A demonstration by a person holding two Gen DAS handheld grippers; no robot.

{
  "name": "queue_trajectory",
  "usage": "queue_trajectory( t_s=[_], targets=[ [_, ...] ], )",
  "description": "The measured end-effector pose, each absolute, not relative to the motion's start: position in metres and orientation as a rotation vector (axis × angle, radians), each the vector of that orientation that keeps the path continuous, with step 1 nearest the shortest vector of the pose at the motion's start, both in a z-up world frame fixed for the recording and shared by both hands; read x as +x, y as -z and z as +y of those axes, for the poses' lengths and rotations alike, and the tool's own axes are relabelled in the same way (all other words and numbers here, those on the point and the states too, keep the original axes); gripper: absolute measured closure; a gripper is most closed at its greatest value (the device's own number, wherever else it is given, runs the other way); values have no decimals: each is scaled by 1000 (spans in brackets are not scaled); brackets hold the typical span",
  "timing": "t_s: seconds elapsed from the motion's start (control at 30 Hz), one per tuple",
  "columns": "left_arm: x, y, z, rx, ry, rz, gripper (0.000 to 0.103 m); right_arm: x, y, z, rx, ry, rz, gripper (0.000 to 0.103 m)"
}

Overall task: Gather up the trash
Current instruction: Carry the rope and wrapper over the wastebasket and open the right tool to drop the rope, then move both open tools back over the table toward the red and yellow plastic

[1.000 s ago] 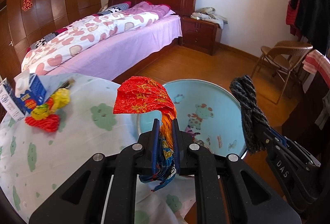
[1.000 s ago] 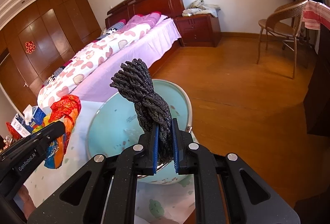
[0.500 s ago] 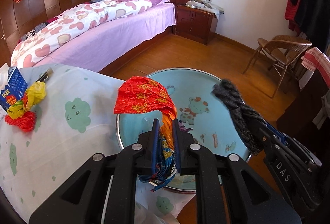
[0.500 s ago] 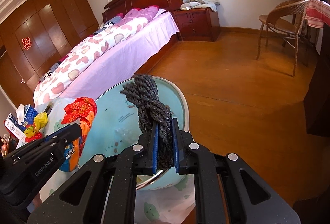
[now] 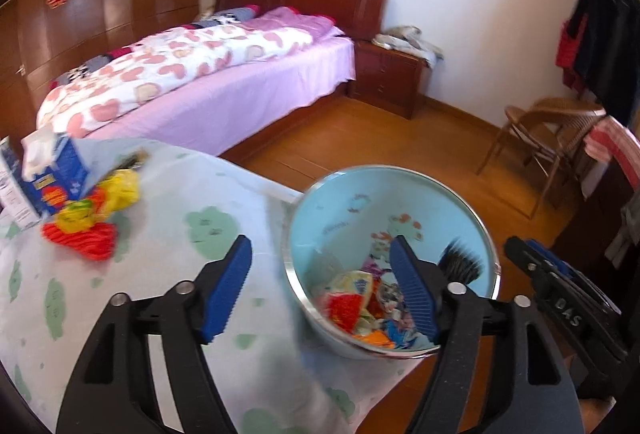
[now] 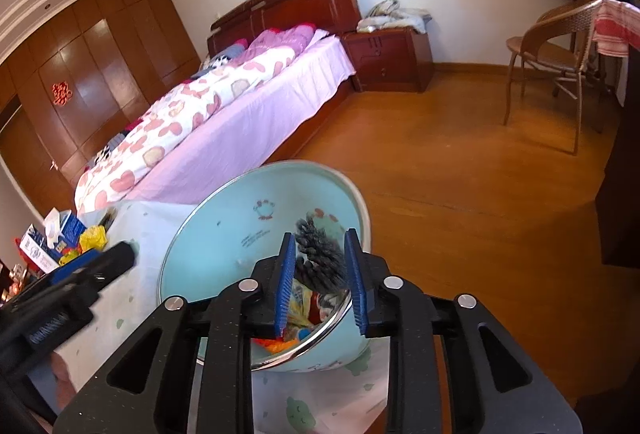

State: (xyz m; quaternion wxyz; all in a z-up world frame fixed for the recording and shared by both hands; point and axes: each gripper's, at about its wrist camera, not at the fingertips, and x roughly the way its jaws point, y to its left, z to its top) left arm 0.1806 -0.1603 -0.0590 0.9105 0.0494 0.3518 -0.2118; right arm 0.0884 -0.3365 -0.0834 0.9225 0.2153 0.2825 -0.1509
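A light blue basin (image 5: 352, 194) with cartoon prints stands at the table's corner; it also shows in the right wrist view (image 6: 224, 218). Colourful wrappers (image 5: 352, 310) lie in its bottom. A dark grey rope bundle (image 6: 320, 254) drops into the basin between my right gripper's spread fingers; it also shows in the left wrist view (image 5: 460, 264). My left gripper (image 5: 320, 290) is open and empty, over the basin's near left rim. My right gripper (image 6: 320, 282) is open above the basin. More trash, a yellow and red crumpled bundle (image 5: 92, 218), lies on the table at left.
A blue and white tissue box (image 5: 44, 174) stands at the table's left edge. The table has a white cloth with green clouds (image 5: 160, 274). Beyond are a bed (image 5: 200, 82), a nightstand (image 5: 392, 78), a wicker chair (image 5: 552, 130) and wooden floor.
My left gripper opened and the red wrapper fell into the basin. My right gripper opened and released the grey rope bundle over the basin. Both grippers moved closer over the basin.
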Motion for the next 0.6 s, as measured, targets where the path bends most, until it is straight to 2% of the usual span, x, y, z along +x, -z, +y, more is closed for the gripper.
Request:
queue_trajectory(
  t_s=[0.07,0.4,0.6],
  targets=[
    [180,55,-148,88,409,730,31,88,80,-331,410,322,576,48],
    [162,60,-107,130,306,745,30,83,63,-311,372,290,561,48],
    [155,55,-75,93,260,744,24,82,55,-285,330,288,555,48]
  ],
)
